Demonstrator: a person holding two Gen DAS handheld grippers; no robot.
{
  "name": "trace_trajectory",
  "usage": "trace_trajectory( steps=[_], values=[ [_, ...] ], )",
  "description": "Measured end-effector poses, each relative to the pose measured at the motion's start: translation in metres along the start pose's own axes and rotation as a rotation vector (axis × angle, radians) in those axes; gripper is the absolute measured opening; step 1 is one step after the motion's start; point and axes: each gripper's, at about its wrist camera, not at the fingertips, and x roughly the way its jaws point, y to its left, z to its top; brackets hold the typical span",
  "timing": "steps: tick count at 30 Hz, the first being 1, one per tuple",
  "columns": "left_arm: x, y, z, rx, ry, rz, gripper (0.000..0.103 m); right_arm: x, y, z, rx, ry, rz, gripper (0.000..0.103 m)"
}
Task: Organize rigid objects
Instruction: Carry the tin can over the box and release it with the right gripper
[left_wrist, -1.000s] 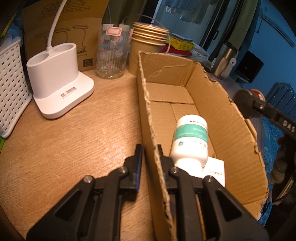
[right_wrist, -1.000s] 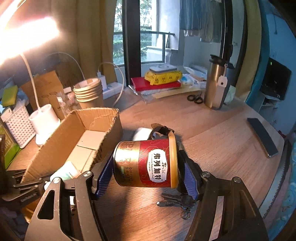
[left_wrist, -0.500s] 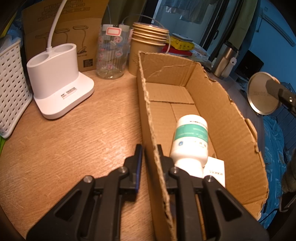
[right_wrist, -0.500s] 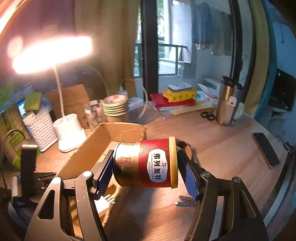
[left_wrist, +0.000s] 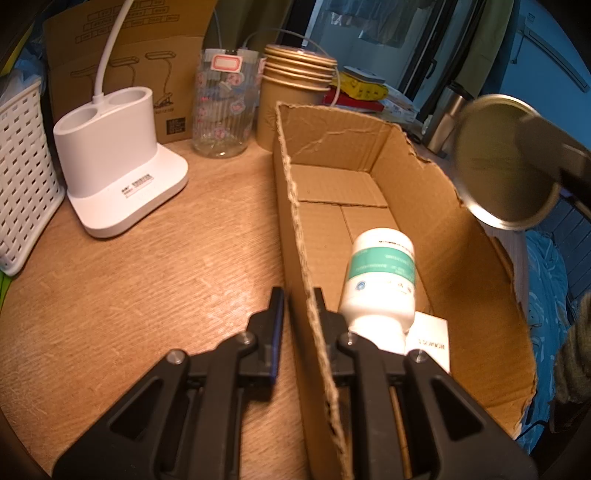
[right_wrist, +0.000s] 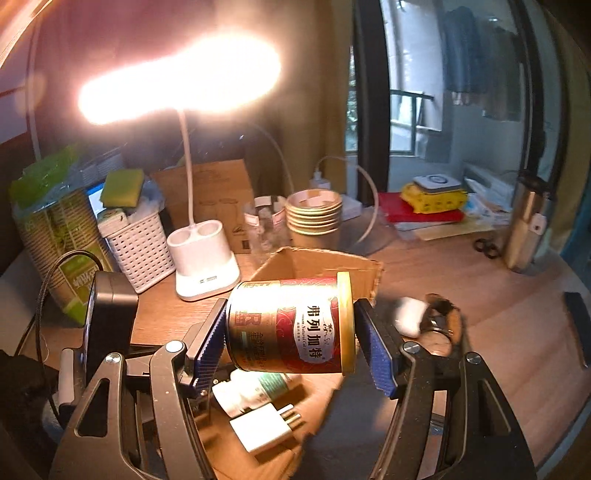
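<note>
Can (right_wrist: 290, 325) sideways, clamped in right gripper (right_wrist: 291, 339) | left gripper (left_wrist: 299, 306) pinching box wall (left_wrist: 295, 206)

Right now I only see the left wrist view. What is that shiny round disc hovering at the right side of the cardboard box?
Observer: It is the end of a red and gold can, lying sideways with the jaws of the right gripper closed on its two ends.
Operator: And the flat white thing under the white bottle?
Observer: From the right wrist view it is a white charger plug with its pins showing, lying beside the bottle in the cardboard box.
Operator: I only see a lamp's base and stalk. Is it on?
Observer: Yes, the lamp head glows brightly above the table.
</note>
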Motion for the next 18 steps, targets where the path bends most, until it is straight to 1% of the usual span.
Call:
trace_trajectory(
  steps=[9,18],
  values=[
    [0.001,0.004,0.003,0.001,0.001,0.0,0.015,0.028,0.002,0.006,-0.01,0.042,0.031,0.07],
    [0.001,0.002,0.002,0.001,0.0,0.001,0.015,0.058,-0.001,0.007,-0.012,0.112,0.037,0.07]
  ],
)
